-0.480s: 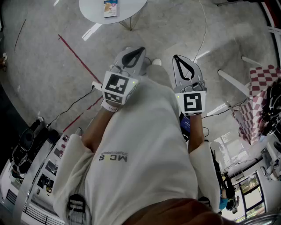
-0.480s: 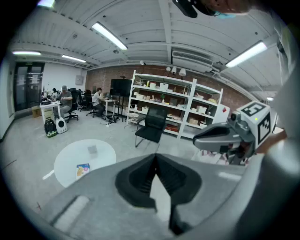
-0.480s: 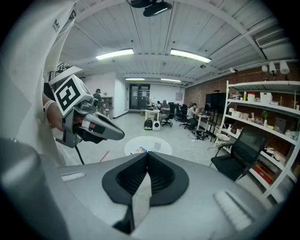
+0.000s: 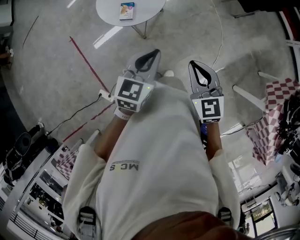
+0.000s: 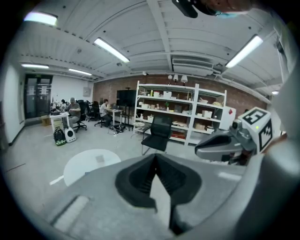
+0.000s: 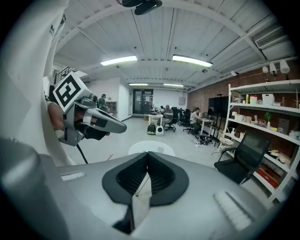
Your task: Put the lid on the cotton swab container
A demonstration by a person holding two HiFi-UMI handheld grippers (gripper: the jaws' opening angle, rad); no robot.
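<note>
risk: the task looks not yet under way. the only candidate for the cotton swab container is a small box (image 4: 127,10) lying on the round table (image 4: 105,14), well apart from both tools. it is too small to tell whether it is the container, and no lid can be made out in any view.

judged failure modes from here:
- reaching the table with the tips shut; the jaws would have to part before any pinch on a lid.
- a shut tip nudging the light box and sliding it toward the table rim.
- picking the wrong item, since container and lid are not identified.

pose: the left gripper (image 4: 152,54) is held up in front of the chest, angled forward and slightly toward the other tool, marker cube facing the head camera. its jaws meet at the tip with nothing between them. the right gripper (image 4: 196,64) sits alongside, near but not touching, and points forward. its jaws are likewise pressed together and empty. both forearms are bent, and both tools aim toward the table.
</note>
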